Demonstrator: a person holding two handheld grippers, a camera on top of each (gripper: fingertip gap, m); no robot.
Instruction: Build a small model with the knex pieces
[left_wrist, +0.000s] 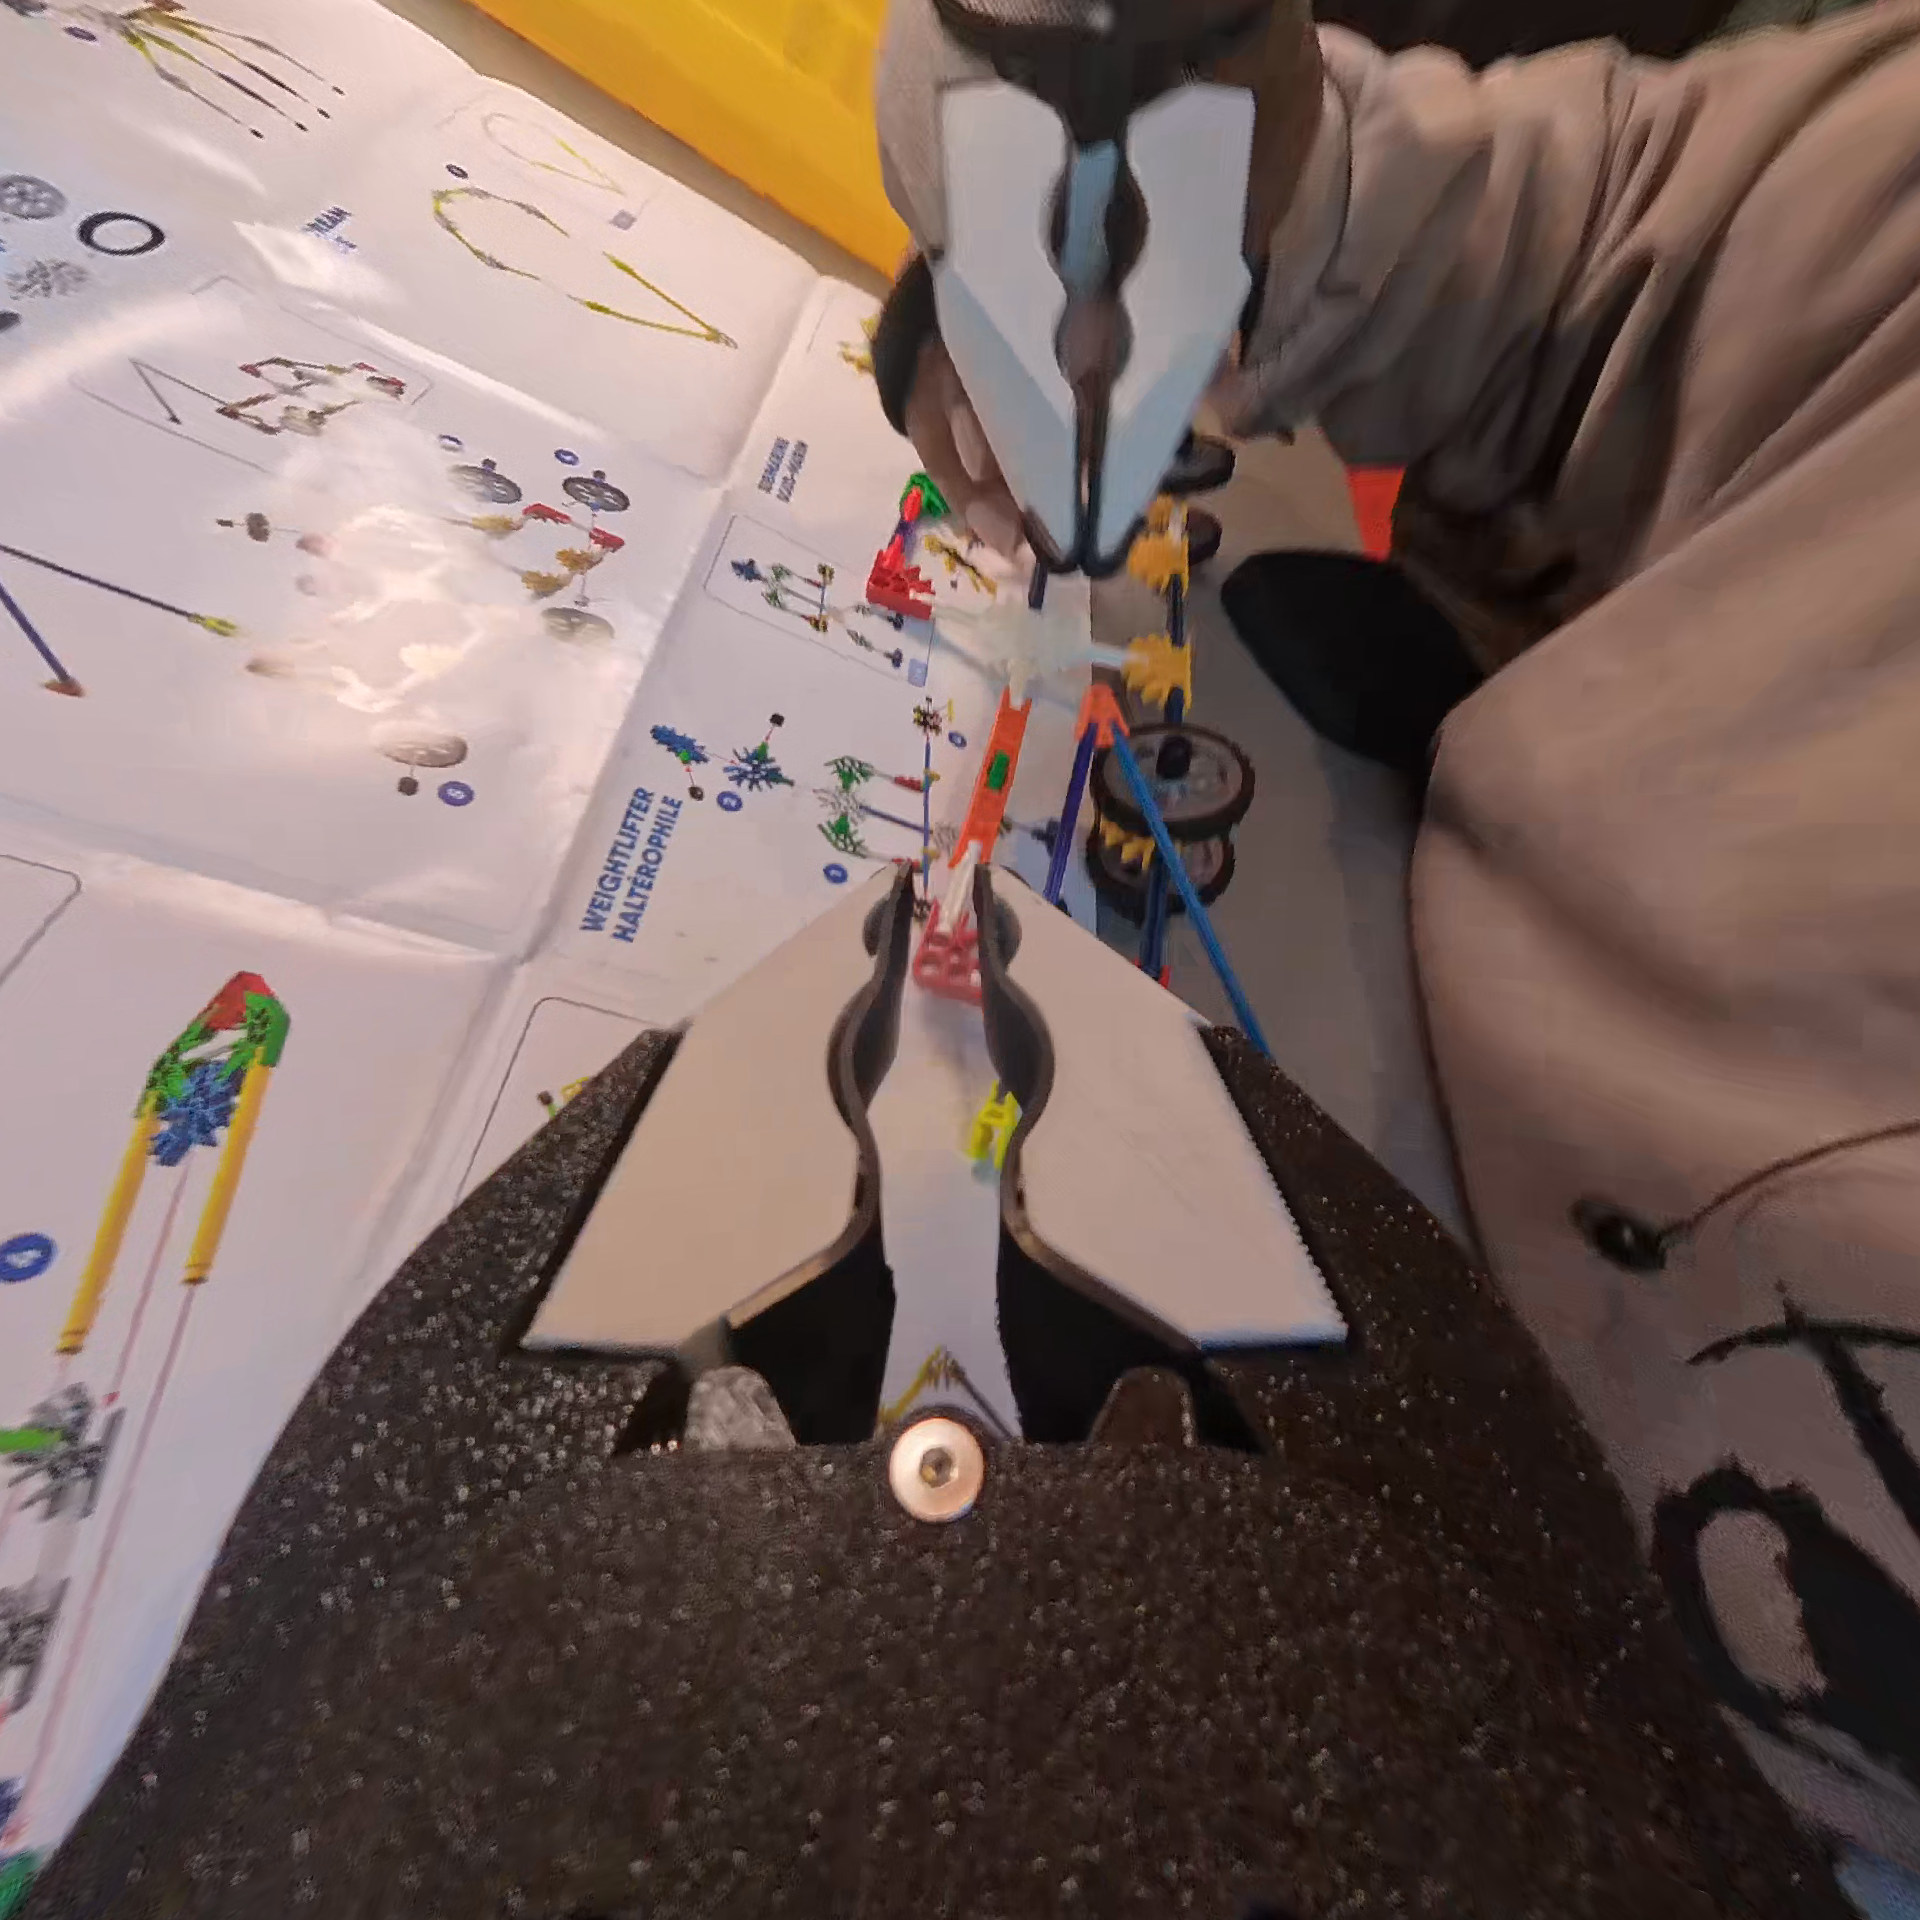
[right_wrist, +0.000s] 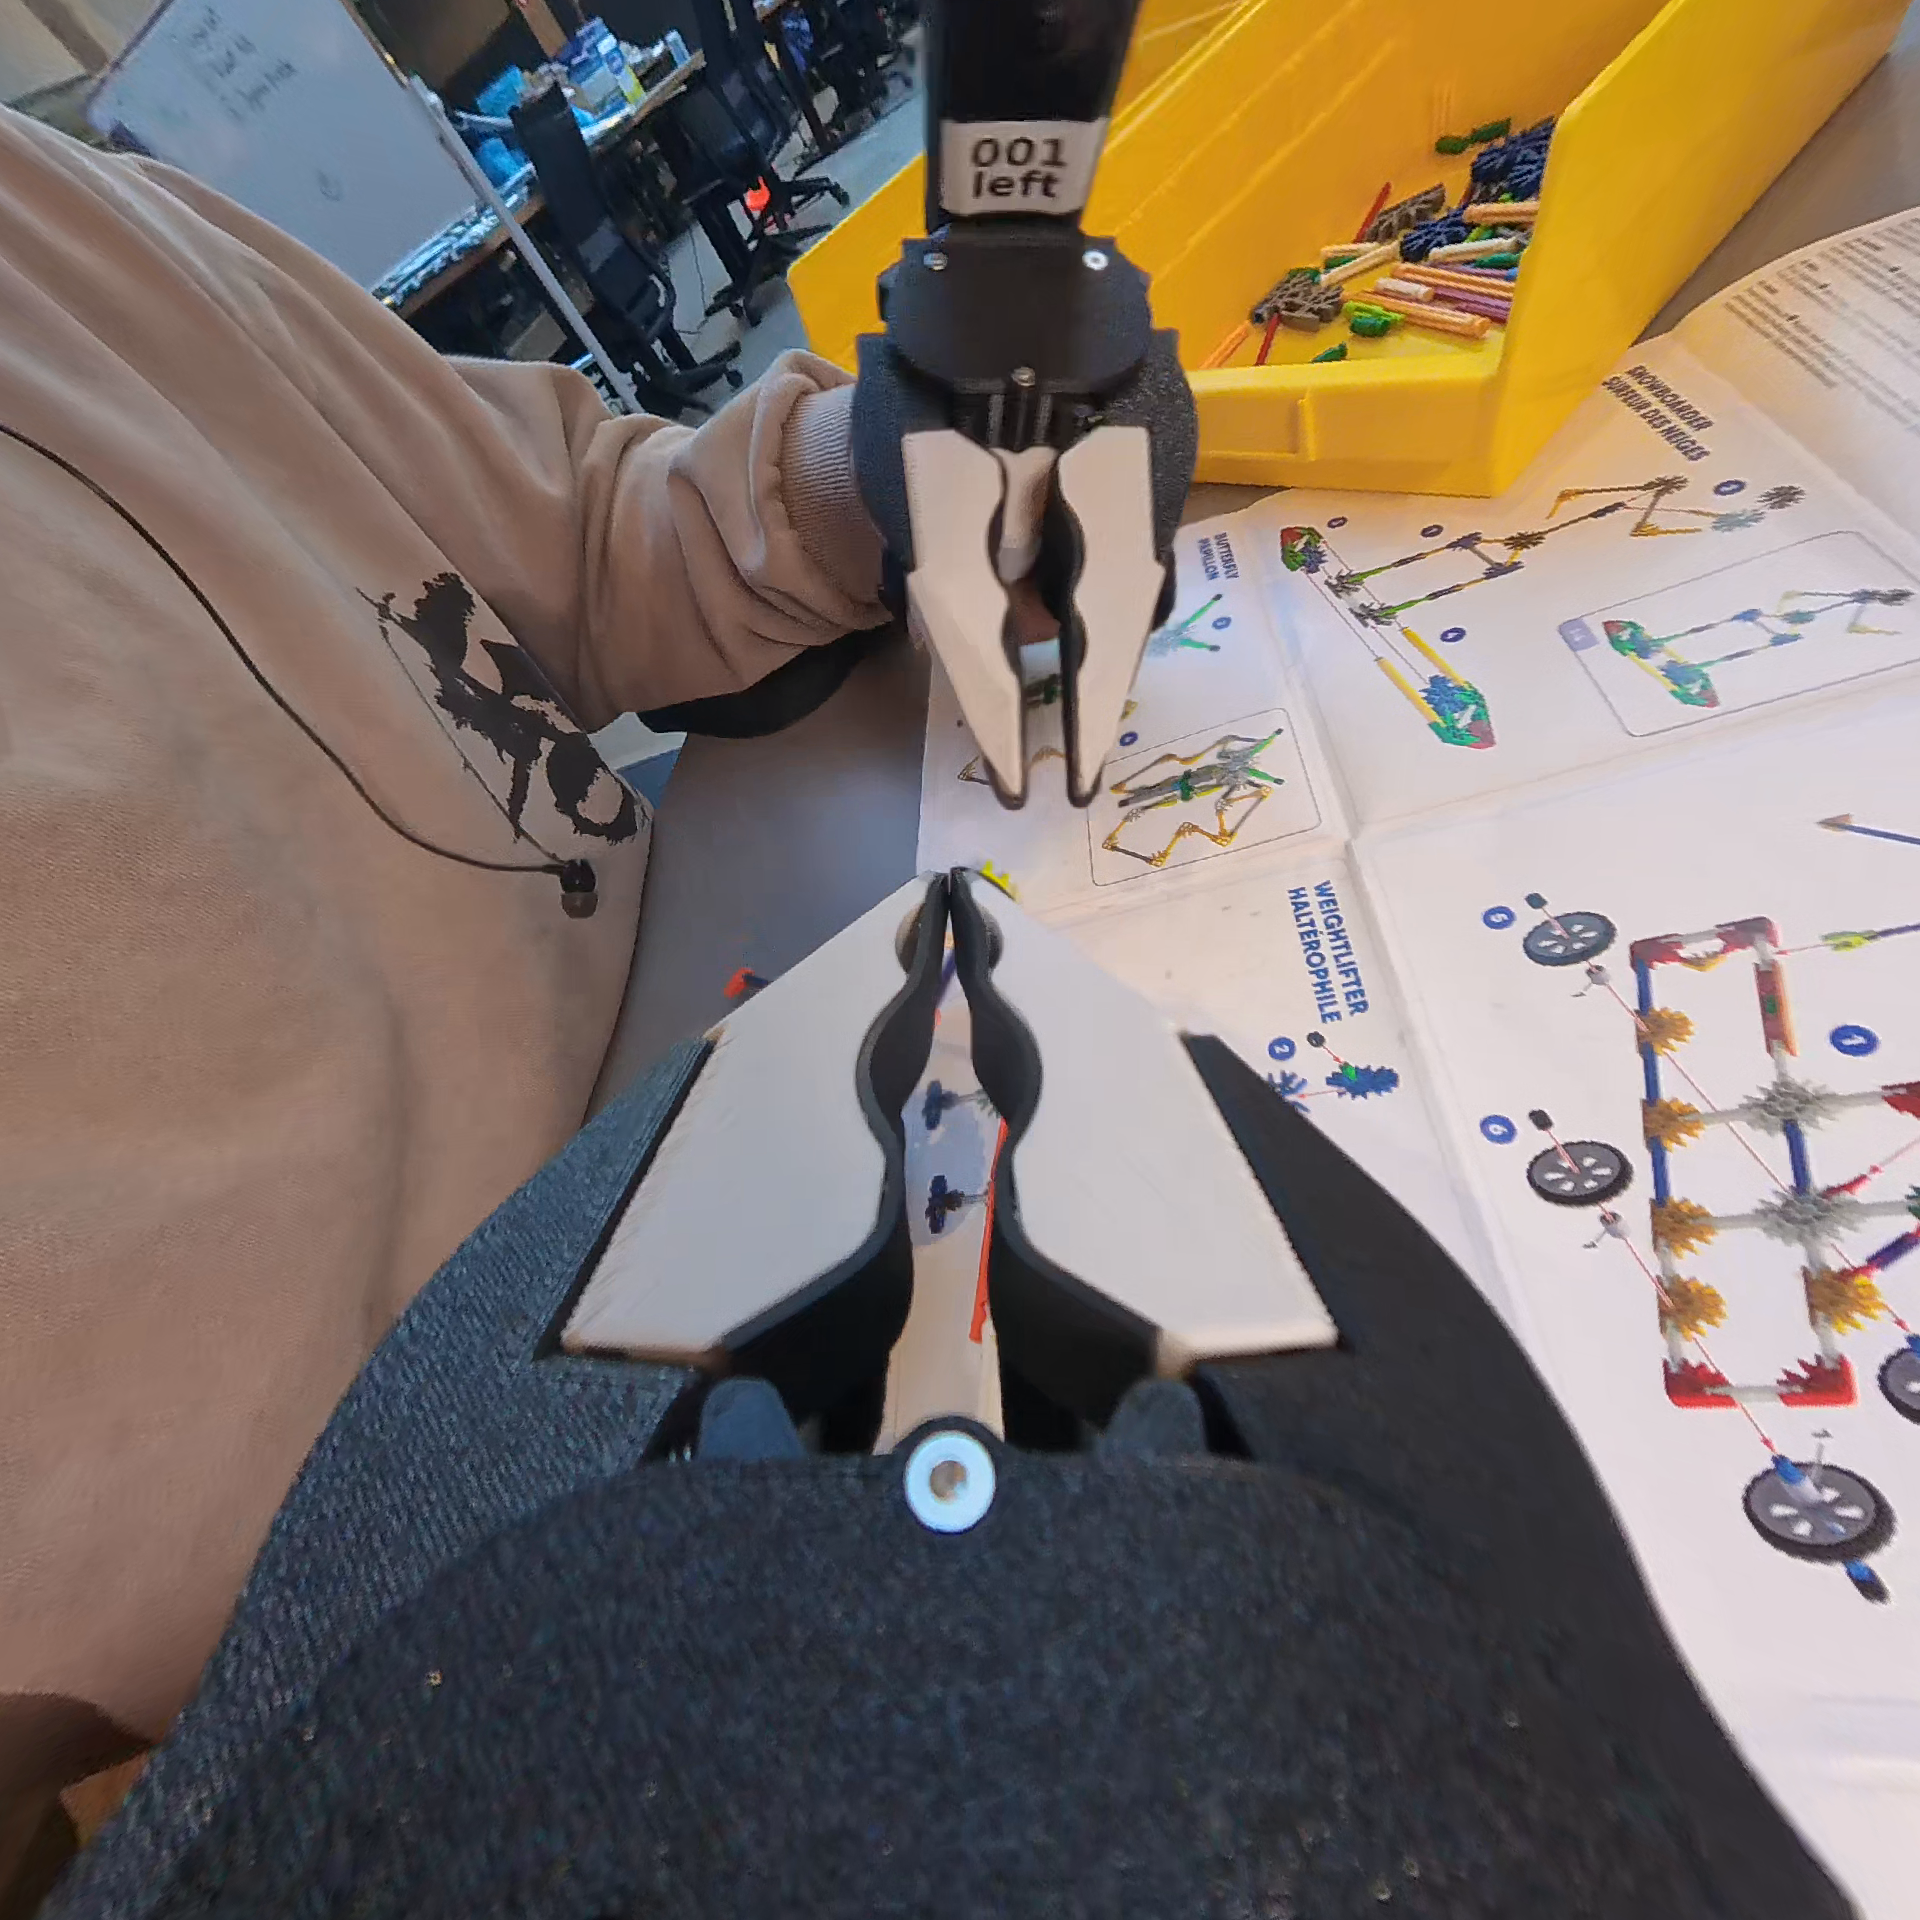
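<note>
A small rod-and-connector model (left_wrist: 1101, 727) with black wheels (left_wrist: 1174, 779), yellow gears, an orange connector (left_wrist: 1003, 769) and blue rods stands at the edge of a printed instruction sheet (left_wrist: 416, 540). My right gripper (left_wrist: 1072, 561) comes down from above, shut on a dark blue rod (left_wrist: 1039, 592) at the top of the model. In its own view the right gripper (right_wrist: 948, 881) hides most of the model. My left gripper (left_wrist: 940, 883) has its jaws a little apart. A red connector (left_wrist: 948, 951) on a white rod shows through that gap. In the right wrist view the left gripper (right_wrist: 1044, 795) holds nothing.
A yellow bin (right_wrist: 1351, 416) with several loose rods and connectors stands behind the sheet (right_wrist: 1558, 831). A person's beige sleeve (right_wrist: 208, 831) fills one side of each view. A small yellow connector (left_wrist: 992, 1127) lies on the sheet. A whiteboard and chairs stand far back.
</note>
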